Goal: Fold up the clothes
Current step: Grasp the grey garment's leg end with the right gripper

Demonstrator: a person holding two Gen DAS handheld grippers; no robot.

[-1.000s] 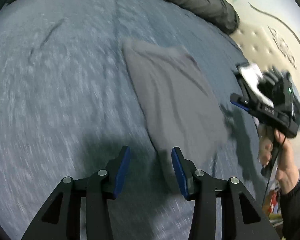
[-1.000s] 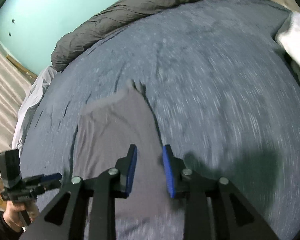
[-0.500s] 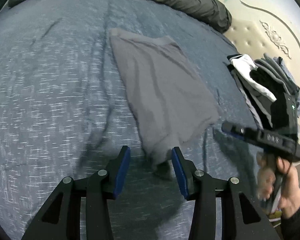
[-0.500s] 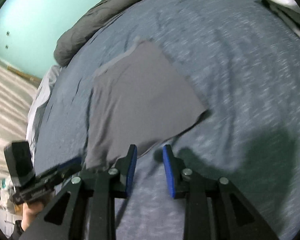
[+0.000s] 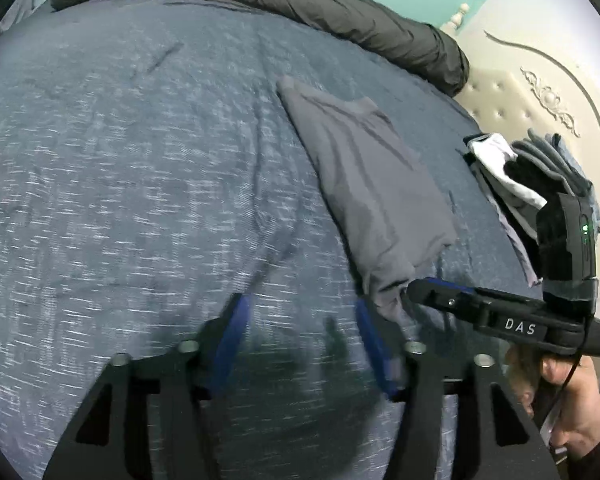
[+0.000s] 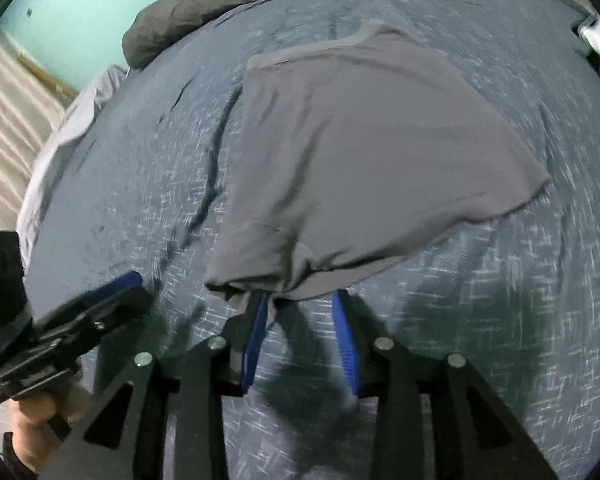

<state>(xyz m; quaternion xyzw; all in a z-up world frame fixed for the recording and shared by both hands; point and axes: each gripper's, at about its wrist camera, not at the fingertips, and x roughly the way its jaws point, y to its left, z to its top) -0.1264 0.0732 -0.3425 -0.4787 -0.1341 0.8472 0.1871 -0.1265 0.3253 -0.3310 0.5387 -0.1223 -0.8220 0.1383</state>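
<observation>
1. Grey shirt is lying flat on the blue bedspread, at 12 o'clock from the right gripper.
2. Right jaws have just been opening; nothing pinched.
3. Left gripper is spreading, empty; shirt at 1 o'clock.

Grey garment on blue bedspread, blurred

the white letters "das" stand on the black side of the right gripper, seen from the left wrist. no other words can be read.
</observation>
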